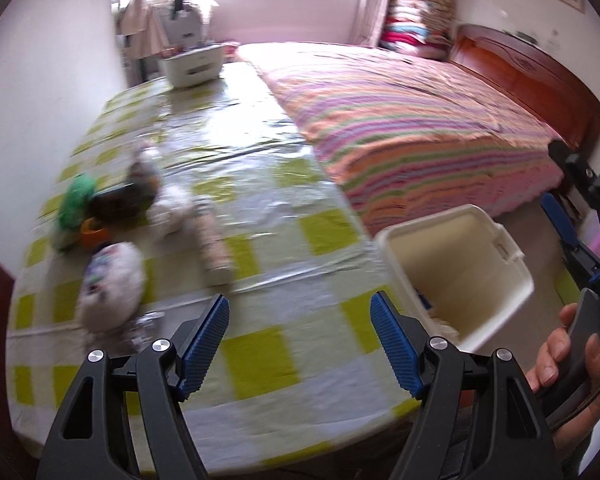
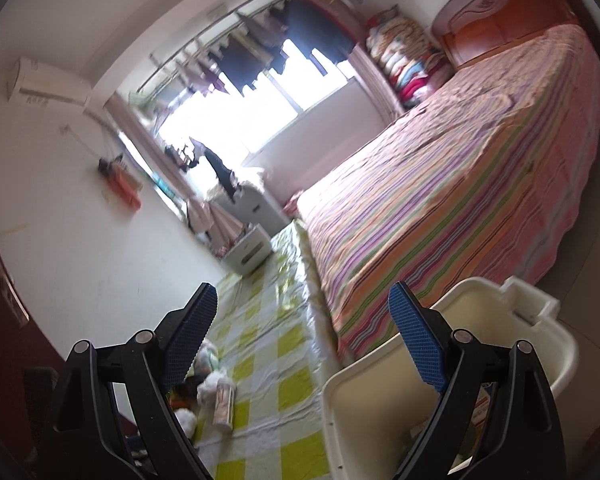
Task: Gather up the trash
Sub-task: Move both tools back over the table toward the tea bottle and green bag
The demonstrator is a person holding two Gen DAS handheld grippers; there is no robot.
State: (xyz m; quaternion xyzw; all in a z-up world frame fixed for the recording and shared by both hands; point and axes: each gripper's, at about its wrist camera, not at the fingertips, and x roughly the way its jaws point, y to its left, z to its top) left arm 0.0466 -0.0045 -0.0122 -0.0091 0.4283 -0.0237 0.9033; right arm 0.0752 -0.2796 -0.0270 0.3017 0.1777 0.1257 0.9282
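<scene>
A pile of trash lies on the checked table (image 1: 291, 344) at the left: a crumpled white bag (image 1: 113, 284), a cardboard tube (image 1: 213, 246), white tissue (image 1: 173, 208), a green wrapper (image 1: 77, 200) and a dark packet (image 1: 117, 204). My left gripper (image 1: 300, 344) is open and empty above the table's near edge, right of the pile. A cream bin (image 1: 460, 276) stands at the table's right edge. My right gripper (image 2: 302, 340) is open and empty, raised beside the bin (image 2: 380, 400). The tube (image 2: 224, 402) and tissue (image 2: 211, 388) show low between its fingers.
A bed with a striped cover (image 1: 412, 116) lies right of the table, with a wooden headboard (image 1: 532, 80). A white box (image 1: 191, 64) stands at the table's far end. A wall (image 1: 39, 100) runs along the left. The right hand (image 1: 568, 364) shows by the bin.
</scene>
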